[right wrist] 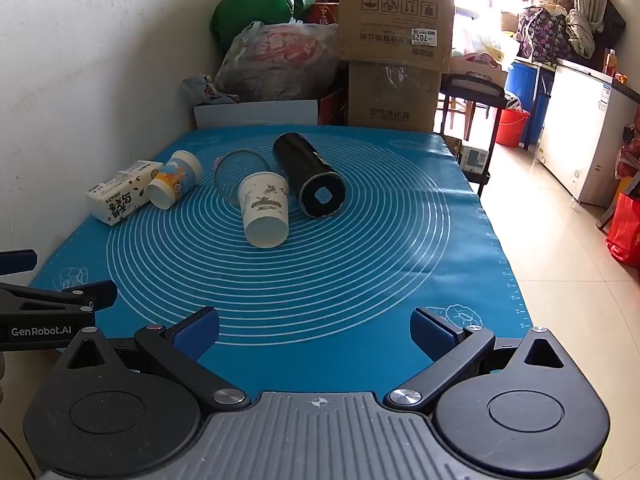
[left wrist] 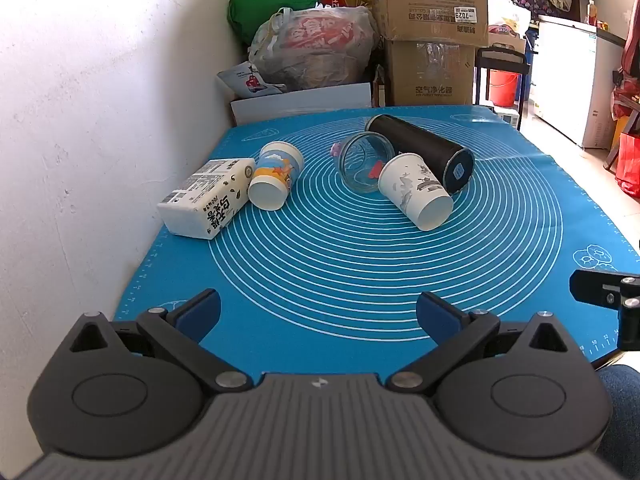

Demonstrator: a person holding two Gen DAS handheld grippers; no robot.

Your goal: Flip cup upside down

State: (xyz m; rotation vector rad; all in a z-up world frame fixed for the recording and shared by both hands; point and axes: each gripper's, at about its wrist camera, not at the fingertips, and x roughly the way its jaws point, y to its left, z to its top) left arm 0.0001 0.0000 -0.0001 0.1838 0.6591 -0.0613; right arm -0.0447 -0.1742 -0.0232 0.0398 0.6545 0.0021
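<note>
Lying on its side near the middle of the blue mat (left wrist: 360,280): one white paper cup (left wrist: 414,190) with grey print, base toward the cameras, touching a clear glass jar (left wrist: 362,160) behind it and just beside a black cylinder (left wrist: 424,150), both also tipped over. Further left: a second paper cup (left wrist: 274,176), blue and orange print, on its side against a white tissue pack (left wrist: 208,198). Left gripper (left wrist: 318,314): fingers spread wide, grasping nothing, low over the mat's near edge. Right gripper (right wrist: 314,328): likewise spread, empty, well apart from every cup. Behind the mat: stacked cardboard boxes (left wrist: 430,32).
</note>
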